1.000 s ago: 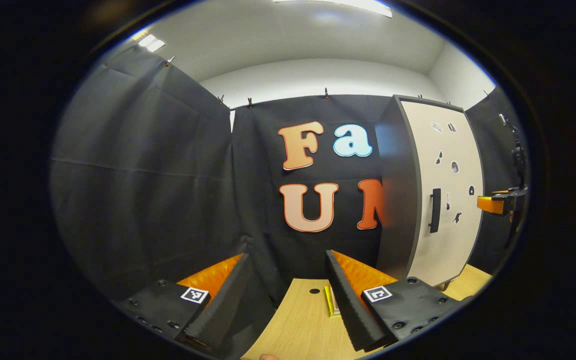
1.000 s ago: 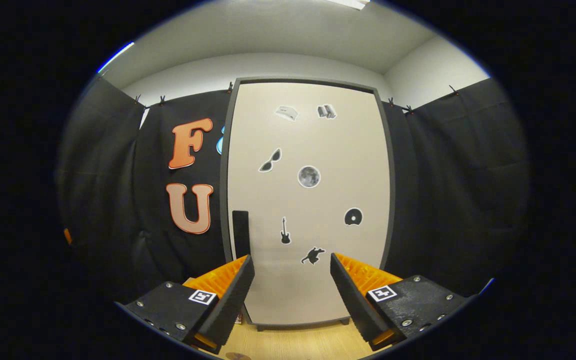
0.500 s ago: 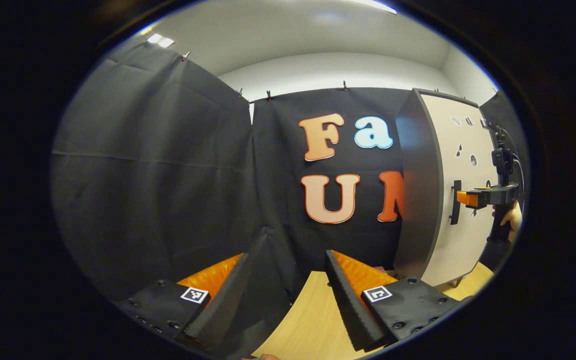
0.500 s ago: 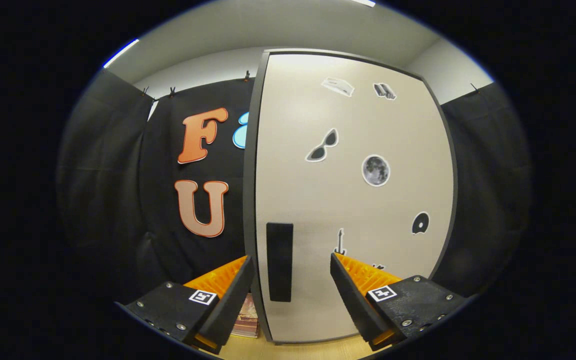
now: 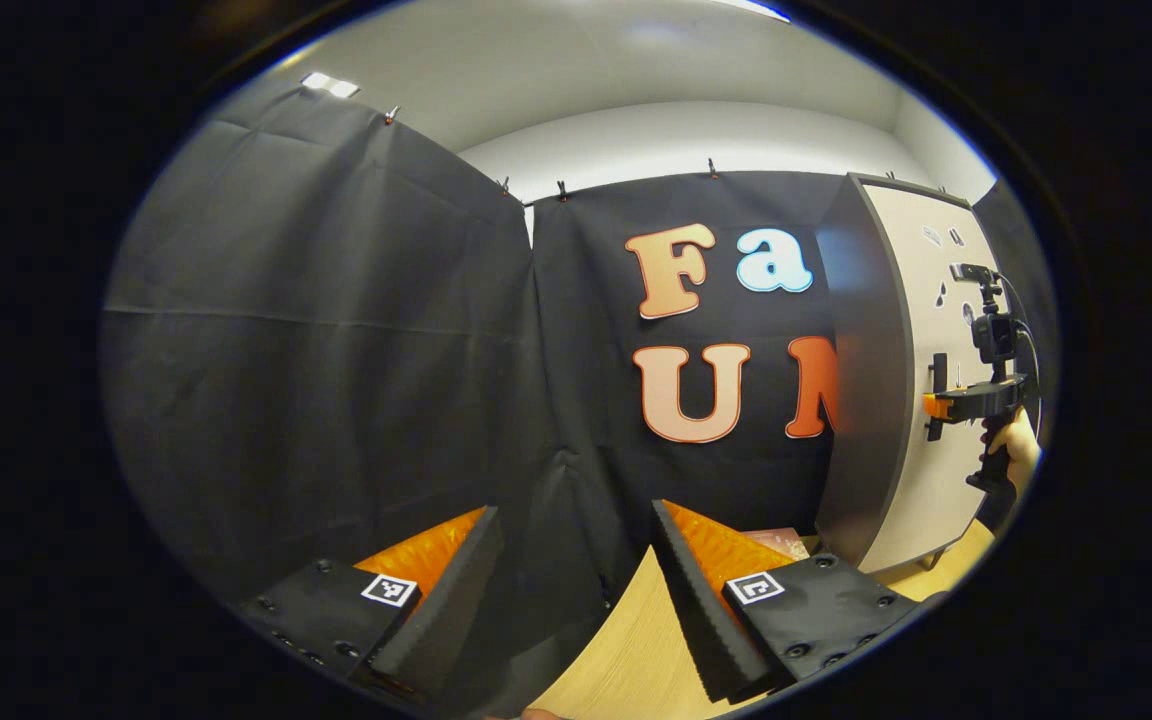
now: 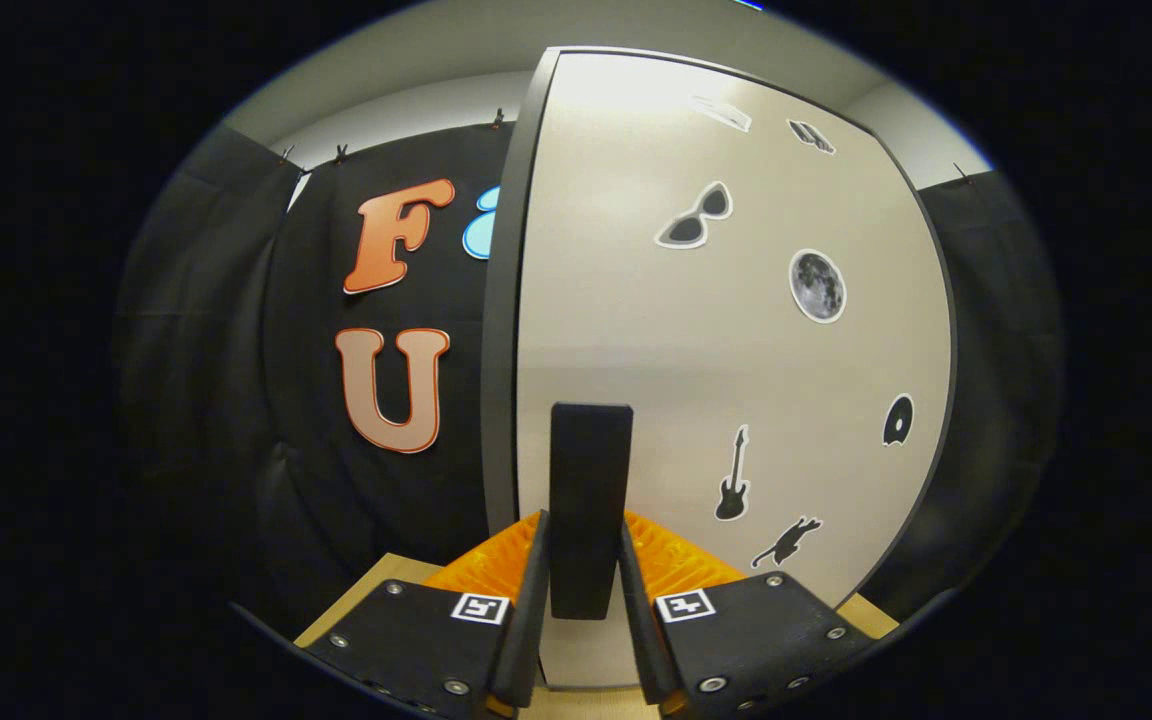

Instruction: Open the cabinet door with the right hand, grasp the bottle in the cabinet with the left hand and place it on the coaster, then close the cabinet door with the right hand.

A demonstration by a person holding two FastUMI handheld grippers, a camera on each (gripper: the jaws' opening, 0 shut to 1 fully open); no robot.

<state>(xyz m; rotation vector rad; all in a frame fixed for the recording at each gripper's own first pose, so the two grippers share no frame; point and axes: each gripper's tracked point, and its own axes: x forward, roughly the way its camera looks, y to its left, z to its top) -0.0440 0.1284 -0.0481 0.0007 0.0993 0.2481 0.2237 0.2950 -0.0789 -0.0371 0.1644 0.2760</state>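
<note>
While the cabinet door (image 6: 726, 380) sat shut at centre-right of the right gripper view, its dark handle (image 6: 590, 500) stood upright at lower centre with the right gripper (image 6: 581, 620) clamped on it — one finger on each side. Stickers dotted the pale door panel. At far right of the left gripper view, a hand (image 5: 1011, 452) held that gripper against the door. Low in that view the left gripper (image 5: 576, 590) was spread wide, holding nothing, over the wooden table (image 5: 626, 660).

Wooden table (image 5: 626, 650), pinkish item (image 5: 781, 541) behind.
</note>
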